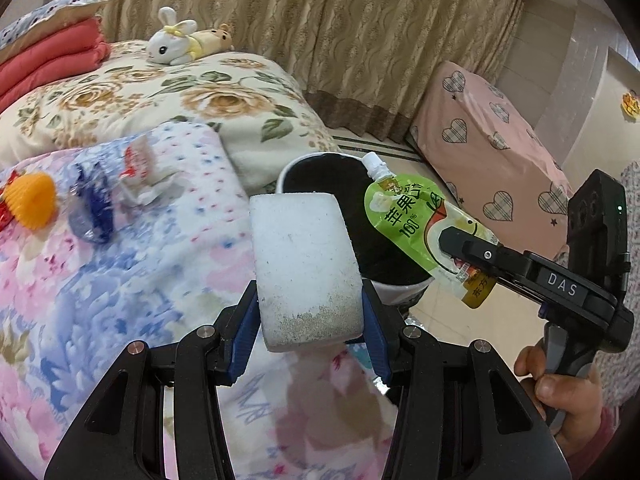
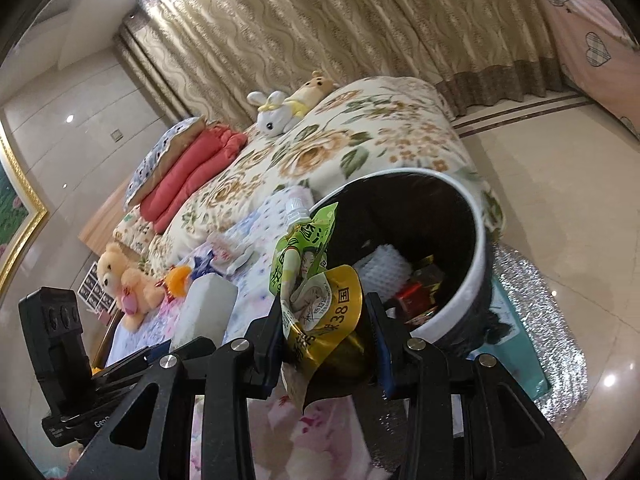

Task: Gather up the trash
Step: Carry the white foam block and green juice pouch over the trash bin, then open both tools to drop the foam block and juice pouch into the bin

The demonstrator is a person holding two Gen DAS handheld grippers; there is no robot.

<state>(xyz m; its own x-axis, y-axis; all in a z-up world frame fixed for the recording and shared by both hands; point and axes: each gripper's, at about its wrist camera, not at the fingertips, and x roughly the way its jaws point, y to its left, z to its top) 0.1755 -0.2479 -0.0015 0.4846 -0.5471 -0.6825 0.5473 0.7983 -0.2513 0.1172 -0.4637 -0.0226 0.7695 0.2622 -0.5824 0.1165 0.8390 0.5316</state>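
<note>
Trash bin [image 1: 320,184] base hidden, pouch [image 2: 320,280] crumpled

Left wrist cam rides close behind its left gripper [image 1: 310,280], looks down over the bed [image 1: 120,280] toward the curtain [image 1: 320,20], right wrist cam tilted, close to the bin [image 2: 476,240], both share bin, bed, curtain, each other's gripper.

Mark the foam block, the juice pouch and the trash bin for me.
foam block [image 1: 306,268], left wrist view, middle of its white top face.
juice pouch [image 1: 408,216], left wrist view, green printed front.
trash bin [image 2: 472,208], right wrist view, white rim at the far side.
</note>
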